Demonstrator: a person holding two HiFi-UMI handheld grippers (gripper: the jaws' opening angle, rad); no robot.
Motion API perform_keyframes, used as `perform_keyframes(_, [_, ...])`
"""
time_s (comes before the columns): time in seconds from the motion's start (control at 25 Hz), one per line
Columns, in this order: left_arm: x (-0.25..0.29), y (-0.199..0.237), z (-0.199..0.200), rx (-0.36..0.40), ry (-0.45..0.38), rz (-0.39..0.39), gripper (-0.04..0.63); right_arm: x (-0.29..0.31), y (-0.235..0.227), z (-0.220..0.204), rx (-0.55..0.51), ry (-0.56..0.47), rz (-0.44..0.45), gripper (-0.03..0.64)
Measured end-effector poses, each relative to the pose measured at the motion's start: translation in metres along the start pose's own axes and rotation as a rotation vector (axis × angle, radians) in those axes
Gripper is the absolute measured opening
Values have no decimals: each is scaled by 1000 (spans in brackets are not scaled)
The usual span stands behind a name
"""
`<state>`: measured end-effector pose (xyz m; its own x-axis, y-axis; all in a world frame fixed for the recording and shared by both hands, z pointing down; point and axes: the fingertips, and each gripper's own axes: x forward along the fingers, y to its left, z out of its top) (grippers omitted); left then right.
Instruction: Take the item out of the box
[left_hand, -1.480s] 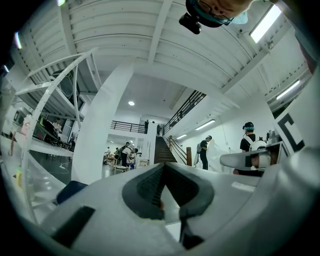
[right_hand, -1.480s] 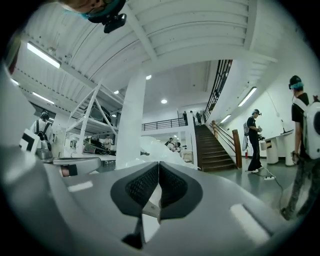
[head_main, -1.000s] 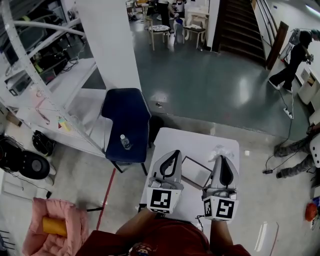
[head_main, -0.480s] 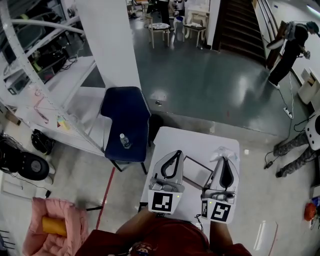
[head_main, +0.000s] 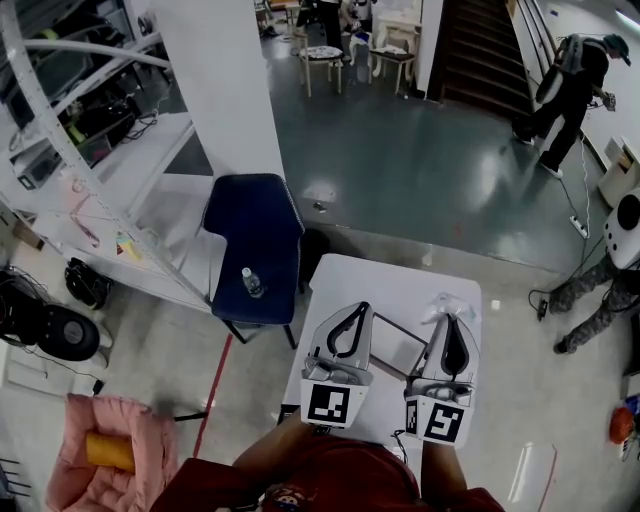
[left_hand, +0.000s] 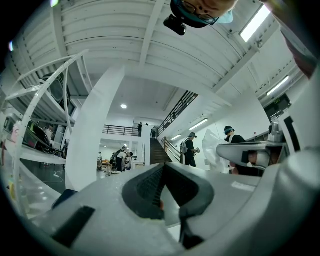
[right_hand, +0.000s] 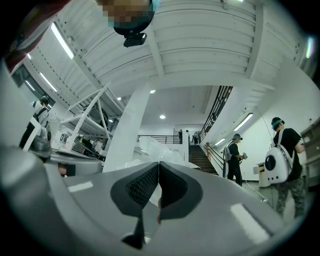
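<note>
Both tongs closed, nothing clamped: left gripper (head_main: 358, 308), right gripper (head_main: 452, 318) held over white table (head_main: 380, 275). Shallow dark-rimmed box (head_main: 395, 345) seen between them; item inside not made out. Crumpled clear plastic (head_main: 443, 301) seen just beyond right tips. Item judged flat, light, maybe slippery; exposed edge best pinched.
</note>
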<state>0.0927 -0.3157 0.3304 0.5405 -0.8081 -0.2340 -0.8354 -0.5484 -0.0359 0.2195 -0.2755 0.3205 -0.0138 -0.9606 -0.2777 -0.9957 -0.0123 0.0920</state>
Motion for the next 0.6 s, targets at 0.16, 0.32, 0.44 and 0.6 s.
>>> perform_keyframes(0.16, [1, -2, 0, 4, 1, -4, 3, 1, -1, 2, -3, 2, 2, 5])
perform_keyframes(0.32, [1, -1, 0, -11, -3, 2, 3, 1, 0, 1, -2, 10, -2, 5])
perform_keyframes(0.44, [1, -2, -2, -7, 0, 1, 3, 0, -2, -2, 3, 14, 2, 5])
perform_keyframes(0.6, [0, -5, -3, -5, 0, 0, 3, -1, -4, -6, 10, 18, 7, 5])
